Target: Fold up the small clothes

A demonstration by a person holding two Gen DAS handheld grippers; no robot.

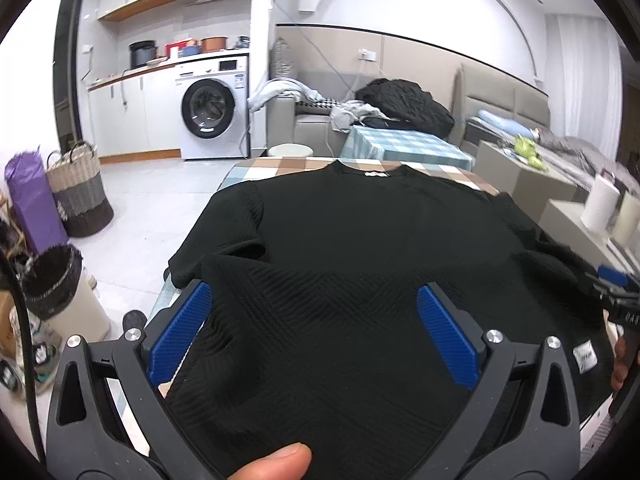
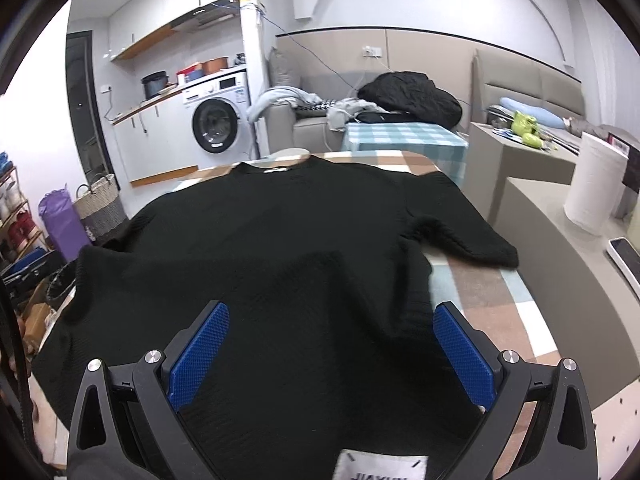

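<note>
At the very bottom of my left view, my thumb (image 1: pixel 276 462) pokes in, right against the near edge of the black sweater (image 1: pixel 360 264). My left claw (image 1: pixel 314 332) is spread wide open. Its two blue pads (image 1: pixel 182 334) sit far apart, low in the frame, with the sweater's bumpy cloth between them. I cannot tell if the pads touch the cloth. Nothing is pinched.

At the right edge of that view I see a bit of my other claw (image 1: pixel 618 300), blue and black, by the sweater's right side.

My right claw (image 2: pixel 330 354) is wide open too. Its blue pads (image 2: pixel 198 354) stand far apart low in the frame, over the sweater's (image 2: pixel 280 240) bottom part. It grips nothing. A white tag with letters (image 2: pixel 380 468) peeks in at the bottom middle of this view.

The sweater lies flat on a table with a checked cloth (image 2: pixel 488 300) in brown, white and pale blue squares. Its neck is at the far end, in the middle of the frame, with a small white label (image 2: pixel 276 169) there. One sleeve (image 2: pixel 460 236) lies out to the right on the cloth. The other sleeve (image 1: pixel 216 236) hangs past the table's left edge.

Farther off, on the right, a white paper roll (image 2: pixel 594 184) stands on a grey counter. On the left, a woven basket (image 1: pixel 78 192) and a purple bag (image 1: pixel 32 204) sit on the floor. Behind the table is a second table with a blue checked cloth (image 1: pixel 404 144). In the upper left is a white washing machine (image 1: pixel 214 108). A grey sofa with a black coat (image 2: pixel 412 94) on it is at the back.
</note>
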